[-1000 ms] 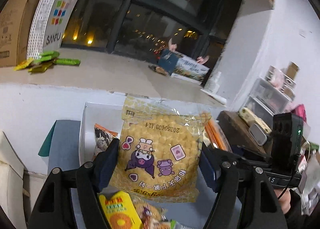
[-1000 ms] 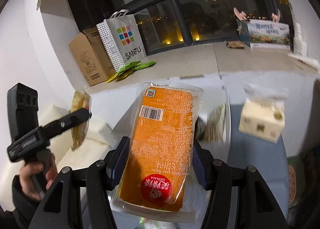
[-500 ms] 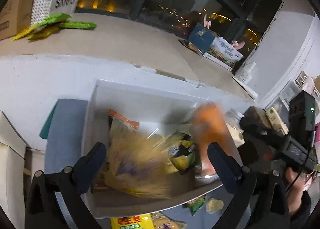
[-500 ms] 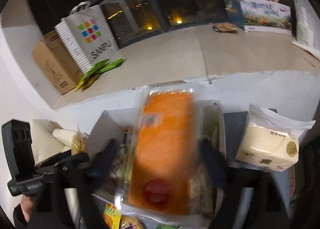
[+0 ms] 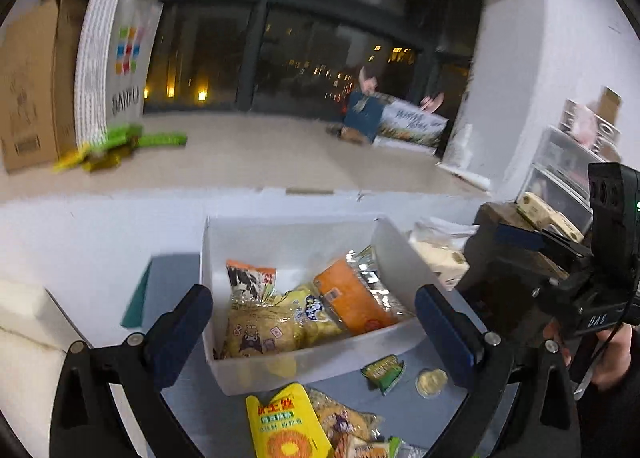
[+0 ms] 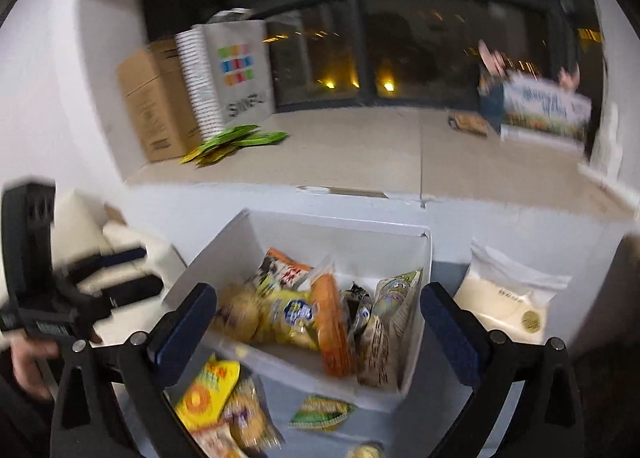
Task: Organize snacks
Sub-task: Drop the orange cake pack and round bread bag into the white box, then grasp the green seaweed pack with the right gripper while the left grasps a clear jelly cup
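Observation:
A white box (image 5: 304, 362) (image 6: 424, 254) on the blue-grey table holds several snack packs. The yellow corn-puff bag (image 5: 260, 328) (image 6: 240, 312) and the orange cake pack (image 5: 352, 298) (image 6: 332, 330) lie inside it. My left gripper (image 5: 312, 322) is open and empty, just in front of the box. My right gripper (image 6: 318, 322) is open and empty above the box's near edge. Loose snacks lie in front of the box: a yellow packet (image 5: 280, 422) (image 6: 208, 390), a small green packet (image 5: 382, 370) (image 6: 320, 414) and a round gold piece (image 5: 430, 380).
A tissue pack (image 6: 508, 298) (image 5: 436, 254) stands right of the box. A white ledge behind carries a cardboard carton (image 6: 156, 106), a paper bag (image 6: 236, 74) and green packets (image 6: 236, 138). White cushions (image 5: 24, 322) lie left; shelves (image 5: 568, 170) stand right.
Both grippers opened and let go: the yellow puff bag and the orange cake pack dropped into the white box. Both grippers have pulled back from it.

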